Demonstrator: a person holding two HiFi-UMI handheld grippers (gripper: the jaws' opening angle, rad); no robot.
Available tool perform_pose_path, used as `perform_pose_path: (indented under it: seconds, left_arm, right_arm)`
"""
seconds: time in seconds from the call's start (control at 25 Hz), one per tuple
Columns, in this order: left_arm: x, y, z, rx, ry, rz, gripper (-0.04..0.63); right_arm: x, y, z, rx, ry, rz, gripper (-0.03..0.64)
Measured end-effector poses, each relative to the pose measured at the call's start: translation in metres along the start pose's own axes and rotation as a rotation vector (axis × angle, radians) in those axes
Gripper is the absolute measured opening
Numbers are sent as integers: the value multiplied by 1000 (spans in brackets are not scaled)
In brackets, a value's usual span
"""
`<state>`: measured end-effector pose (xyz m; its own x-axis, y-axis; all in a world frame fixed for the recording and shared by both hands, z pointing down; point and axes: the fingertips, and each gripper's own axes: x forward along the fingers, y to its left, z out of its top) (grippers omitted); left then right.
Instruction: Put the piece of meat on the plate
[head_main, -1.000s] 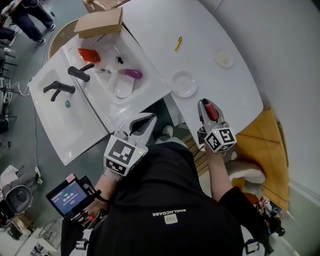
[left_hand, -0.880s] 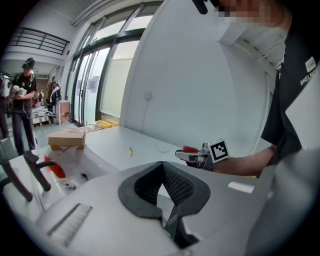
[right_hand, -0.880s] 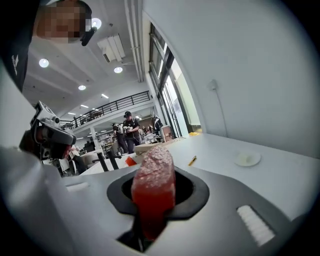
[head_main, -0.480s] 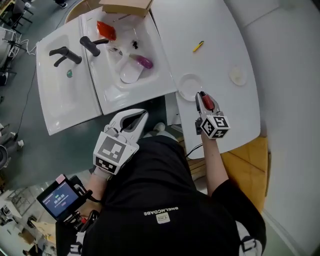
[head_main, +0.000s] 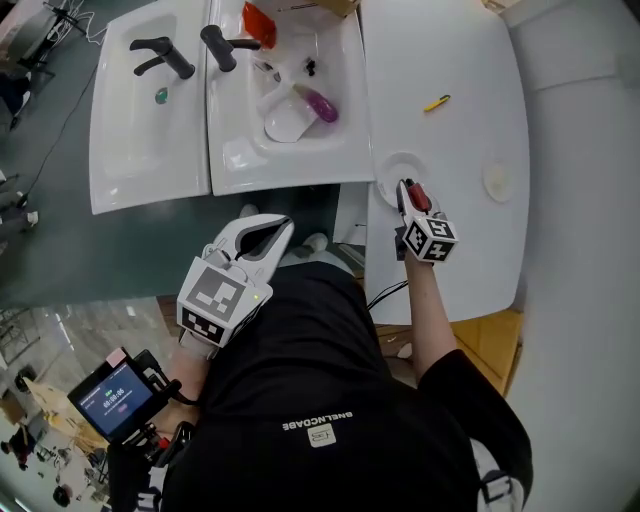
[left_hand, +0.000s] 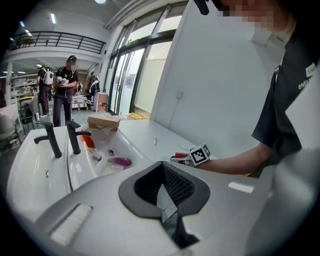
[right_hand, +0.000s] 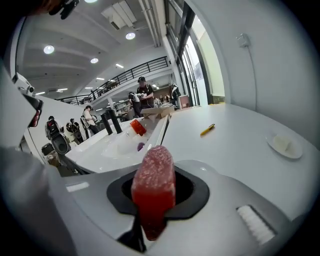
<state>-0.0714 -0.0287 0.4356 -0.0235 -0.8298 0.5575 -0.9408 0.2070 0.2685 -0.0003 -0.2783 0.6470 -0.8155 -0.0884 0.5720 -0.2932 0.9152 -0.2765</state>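
My right gripper (head_main: 407, 190) is shut on a red piece of meat (head_main: 417, 196), which stands up between the jaws in the right gripper view (right_hand: 154, 186). In the head view its tip hangs over the near rim of a small white plate (head_main: 396, 168) on the white table (head_main: 455, 50). The right gripper view does not show the plate. My left gripper (head_main: 262, 228) hovers off the table's edge, below the sink, its jaws shut with nothing between them (left_hand: 161, 165). From the left gripper view, the right gripper's marker cube (left_hand: 200, 154) shows over the table.
A white double sink (head_main: 150, 150) lies left of the table, with black taps (head_main: 222, 42), a white dish (head_main: 285, 126), a purple thing (head_main: 322, 104) and an orange-red thing (head_main: 258, 22). A yellow pen (head_main: 436, 102) and a small saucer (head_main: 497, 181) lie on the table.
My right gripper has carried the meat forward and down, from the table's near edge to the plate's rim. The left gripper shifted and rolled a little.
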Motion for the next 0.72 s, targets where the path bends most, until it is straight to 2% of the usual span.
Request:
perform_pose_path:
  seconds: [0.28, 0.72]
  left_arm:
    - [-9, 1, -10, -88, -12, 58, 20]
    - [-14, -2, -18, -111, -22, 71, 20]
  right_arm:
    - [26, -9, -15, -48, 94, 24, 70]
    - [42, -16, -33, -161, 191, 11, 71]
